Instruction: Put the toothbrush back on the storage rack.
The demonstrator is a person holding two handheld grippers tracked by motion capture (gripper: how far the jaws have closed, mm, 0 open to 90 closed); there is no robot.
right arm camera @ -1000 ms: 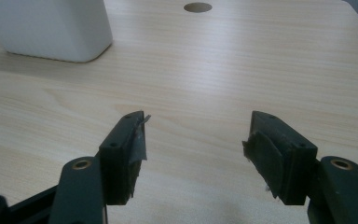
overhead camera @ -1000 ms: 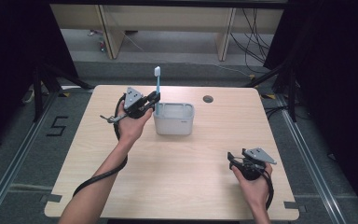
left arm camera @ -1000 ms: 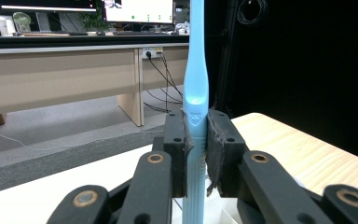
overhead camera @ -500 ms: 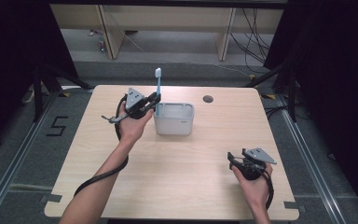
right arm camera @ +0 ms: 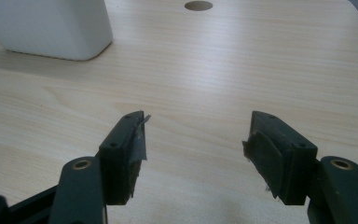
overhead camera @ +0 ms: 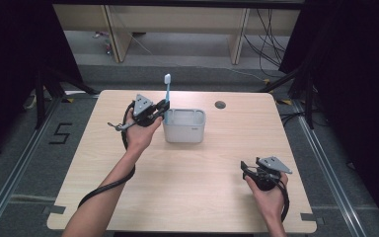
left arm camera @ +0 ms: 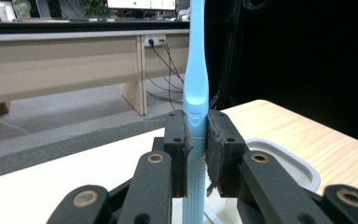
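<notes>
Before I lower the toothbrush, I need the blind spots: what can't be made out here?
- Toothbrush head: cut off by the top edge, left gripper view.
- Its lower end: hidden behind the left gripper.
- White container interior: too small in the high view.
- Container top: cut off, right gripper view.

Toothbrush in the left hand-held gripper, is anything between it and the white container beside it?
Nothing visible. The left hand-held gripper clamps the toothbrush upright right at the near-left rim of the white container, whose top is open.
</notes>
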